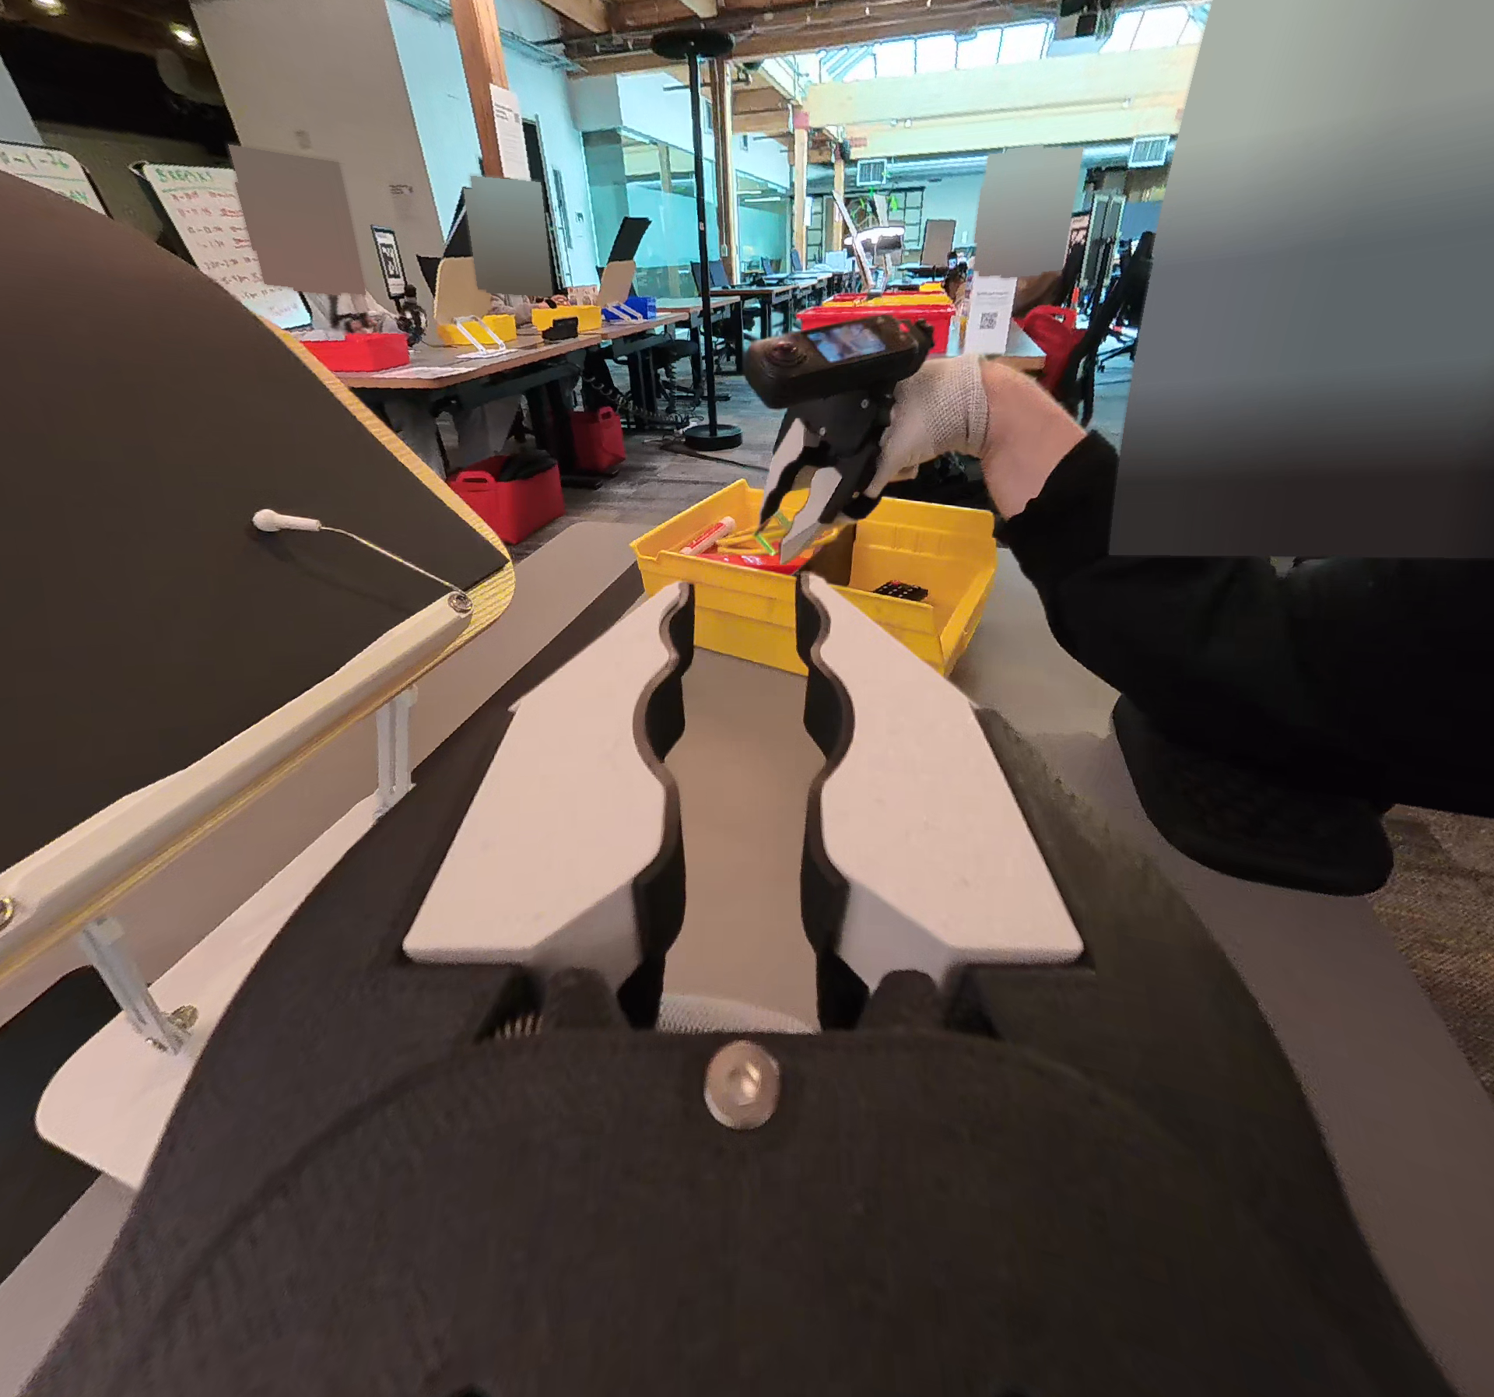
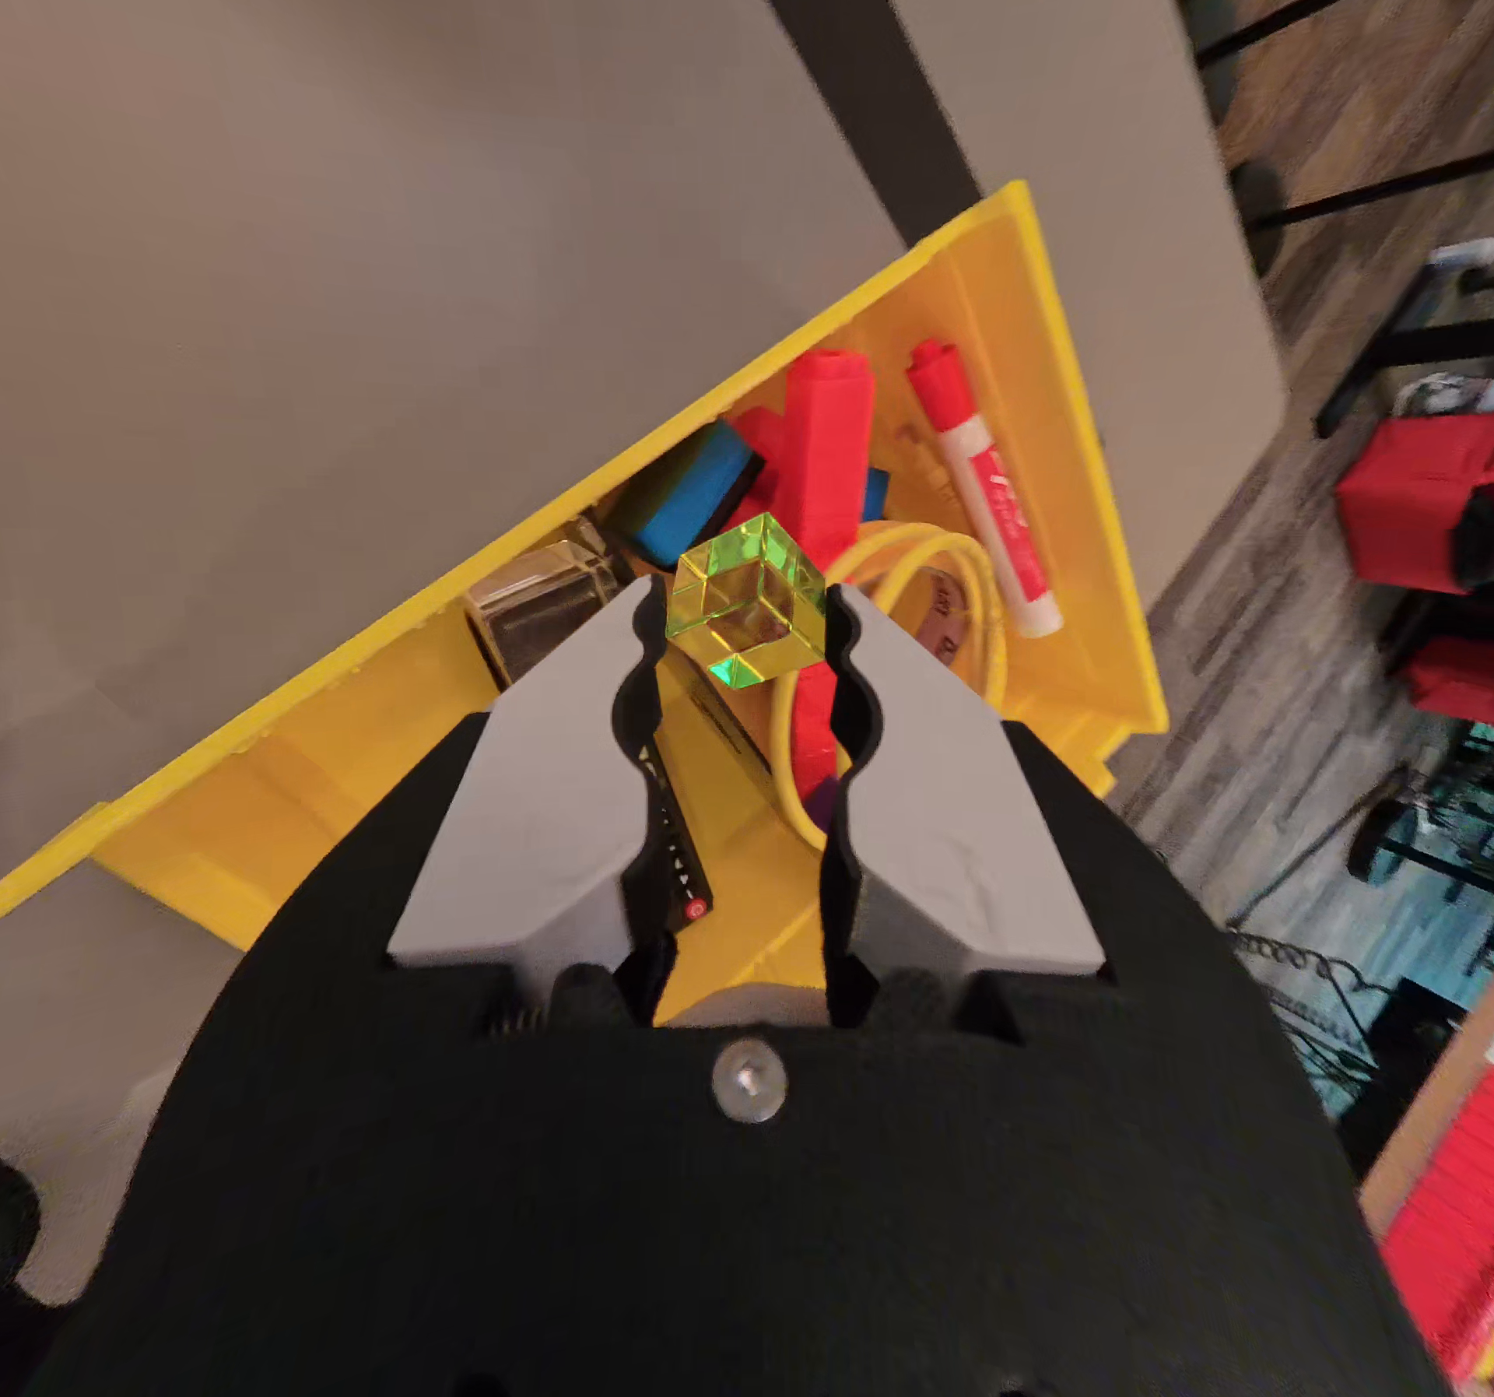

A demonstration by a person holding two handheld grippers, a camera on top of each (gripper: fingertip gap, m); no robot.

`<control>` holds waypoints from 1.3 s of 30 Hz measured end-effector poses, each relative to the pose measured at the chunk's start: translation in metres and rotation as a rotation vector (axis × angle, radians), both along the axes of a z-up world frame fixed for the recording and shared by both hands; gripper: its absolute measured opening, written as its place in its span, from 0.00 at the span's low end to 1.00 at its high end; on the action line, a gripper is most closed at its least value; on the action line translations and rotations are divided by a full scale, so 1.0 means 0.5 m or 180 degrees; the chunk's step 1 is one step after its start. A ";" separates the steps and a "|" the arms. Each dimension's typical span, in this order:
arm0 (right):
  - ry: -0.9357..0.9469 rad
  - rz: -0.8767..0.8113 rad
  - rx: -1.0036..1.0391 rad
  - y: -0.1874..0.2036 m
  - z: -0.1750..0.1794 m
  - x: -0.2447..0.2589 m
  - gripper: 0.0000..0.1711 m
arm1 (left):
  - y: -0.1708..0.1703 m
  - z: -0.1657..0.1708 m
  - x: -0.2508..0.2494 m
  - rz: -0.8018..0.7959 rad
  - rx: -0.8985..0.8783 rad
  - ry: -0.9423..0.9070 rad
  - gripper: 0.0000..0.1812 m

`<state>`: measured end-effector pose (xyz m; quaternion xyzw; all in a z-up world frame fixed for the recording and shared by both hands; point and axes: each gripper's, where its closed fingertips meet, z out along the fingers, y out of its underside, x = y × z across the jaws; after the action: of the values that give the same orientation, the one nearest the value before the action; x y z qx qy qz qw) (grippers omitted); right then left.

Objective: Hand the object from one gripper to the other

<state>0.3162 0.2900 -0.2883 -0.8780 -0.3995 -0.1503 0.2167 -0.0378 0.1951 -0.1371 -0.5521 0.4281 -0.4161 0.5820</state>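
Note:
My right gripper (image 2: 744, 600) is shut on a small clear green cube (image 2: 748, 610), pinched between its fingertips just above the open yellow bin (image 2: 388, 719). In the left wrist view the right gripper (image 1: 780, 537), held by a white-gloved hand, points down into the bin (image 1: 808, 630), with a glint of the green cube (image 1: 766, 546) at its tips. My left gripper (image 1: 744, 606) is open and empty. It is low over the grey table, in front of the bin's near wall and aimed at it.
The bin holds a red marker (image 2: 982, 493), a coiled yellow cable (image 2: 897, 549), a blue eraser (image 2: 695, 489), a red block (image 2: 825, 452), a clear block (image 2: 542, 606) and a black remote (image 2: 675, 857). A dark tilted board (image 1: 202, 509) stands at the left. A black sleeve (image 1: 1213, 671) is on the right.

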 end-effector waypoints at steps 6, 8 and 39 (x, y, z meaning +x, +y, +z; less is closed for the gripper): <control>-0.0058 -0.0146 0.0036 0.022 -0.023 0.019 0.36 | 0.004 -0.018 0.007 0.0037 0.0045 0.0154 0.13; -0.0061 -0.0093 0.0046 0.018 -0.017 0.013 0.36 | 0.010 -0.027 0.009 0.0114 0.0101 0.0248 0.14; 0.0451 0.2248 0.1742 -0.008 0.150 -0.615 0.28 | 0.070 0.074 -0.261 0.2140 0.1113 0.1918 0.19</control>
<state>0.0088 0.2859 -0.2133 -0.6064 -0.6043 -0.1068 0.5057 -0.1682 0.2301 -0.0999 -0.6497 0.4390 0.0516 0.6184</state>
